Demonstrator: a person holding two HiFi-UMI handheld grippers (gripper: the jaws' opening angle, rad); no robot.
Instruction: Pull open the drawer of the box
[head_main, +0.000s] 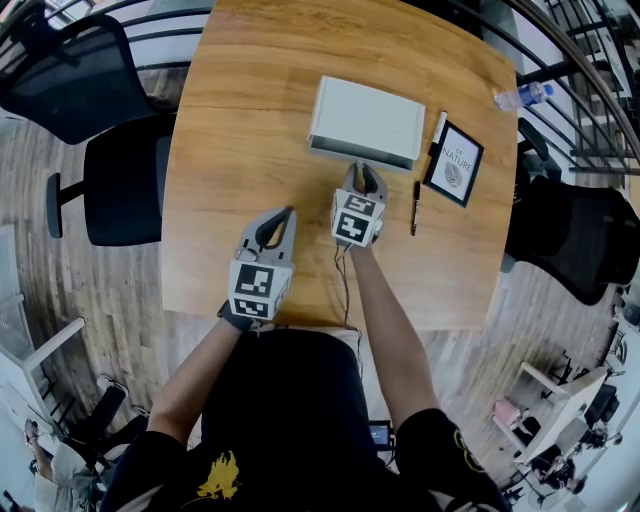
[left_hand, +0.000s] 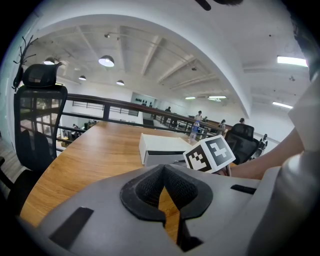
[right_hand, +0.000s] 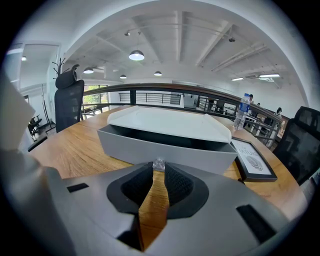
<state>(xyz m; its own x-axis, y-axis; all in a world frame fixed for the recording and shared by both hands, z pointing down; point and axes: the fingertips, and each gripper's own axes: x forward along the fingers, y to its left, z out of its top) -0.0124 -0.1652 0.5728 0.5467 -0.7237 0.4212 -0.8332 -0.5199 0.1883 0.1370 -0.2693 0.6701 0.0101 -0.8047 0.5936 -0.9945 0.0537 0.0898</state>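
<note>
The box (head_main: 368, 120) sits on the far half of the table (head_main: 230, 130), with its drawer (right_hand: 165, 150) standing partly out on the near side. Just before the drawer is the right gripper (head_main: 366, 172), the drawer's knob (right_hand: 159, 164) between its jaws. The left gripper (head_main: 283, 214) is nearer the person and further left. A pen (head_main: 415, 207) lies right of the right gripper, and a framed picture (head_main: 453, 163) lies right of the box.
</note>
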